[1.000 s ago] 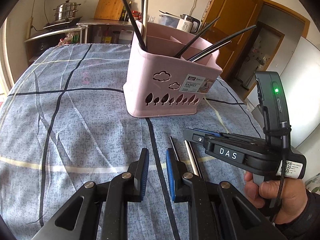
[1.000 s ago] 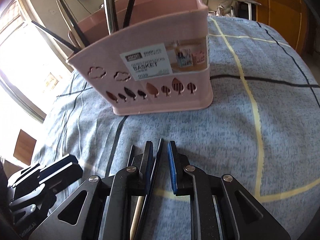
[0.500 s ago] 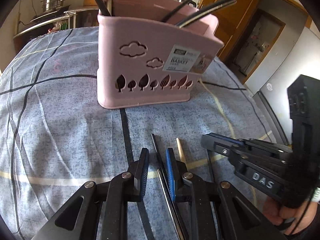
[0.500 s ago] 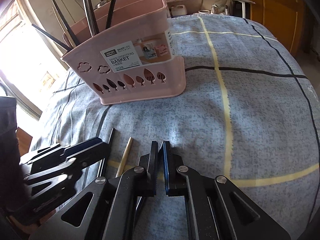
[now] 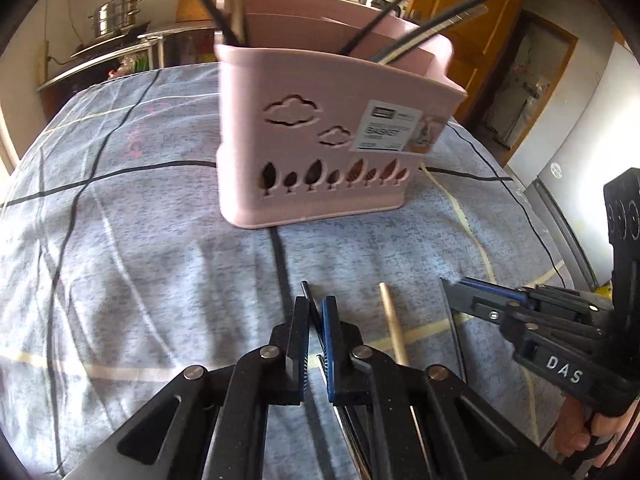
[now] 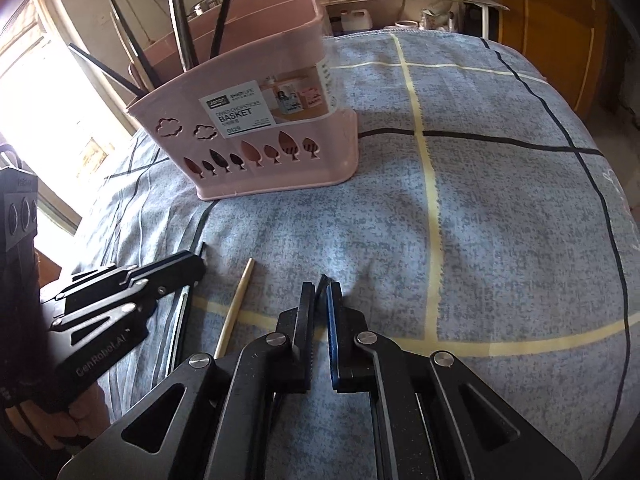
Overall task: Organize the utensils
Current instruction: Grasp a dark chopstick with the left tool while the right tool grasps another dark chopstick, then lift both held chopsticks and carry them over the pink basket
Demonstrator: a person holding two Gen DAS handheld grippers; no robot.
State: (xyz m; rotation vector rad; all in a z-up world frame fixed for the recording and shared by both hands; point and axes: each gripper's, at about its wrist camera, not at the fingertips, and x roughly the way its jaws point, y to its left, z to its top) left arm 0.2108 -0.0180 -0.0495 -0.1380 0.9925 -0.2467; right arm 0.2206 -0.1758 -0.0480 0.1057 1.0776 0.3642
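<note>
Here, a pink basket (image 5: 320, 152) stands upright on a table covered by a blue-grey checked cloth (image 5: 120, 240), toward the far side from both cameras. Several dark chopsticks (image 5: 384, 28) lean out of its compartments, with a pale one among them at the left end.

Nearer the front edge lie three loose sticks, roughly side by side and pointing toward the basket. The left gripper (image 5: 316, 312) has just been closing, and its jaws are now clamped on a dark chopstick (image 5: 306, 290) whose tip pokes out beyond the pads (a metallic strip runs along it under the gripper). Just to the right of it, apart from either tool, a wooden chopstick (image 5: 392, 324) rests on the cloth, crossing a pale yellow stripe.

The right gripper (image 6: 319, 300) has its jaws drawn together on another dark chopstick (image 6: 323, 281); only its short tip shows between the pads, and the rest is hidden under the tool. A hand (image 5: 592, 428) holds that gripper's handle at the right edge of the left camera's view.
</note>
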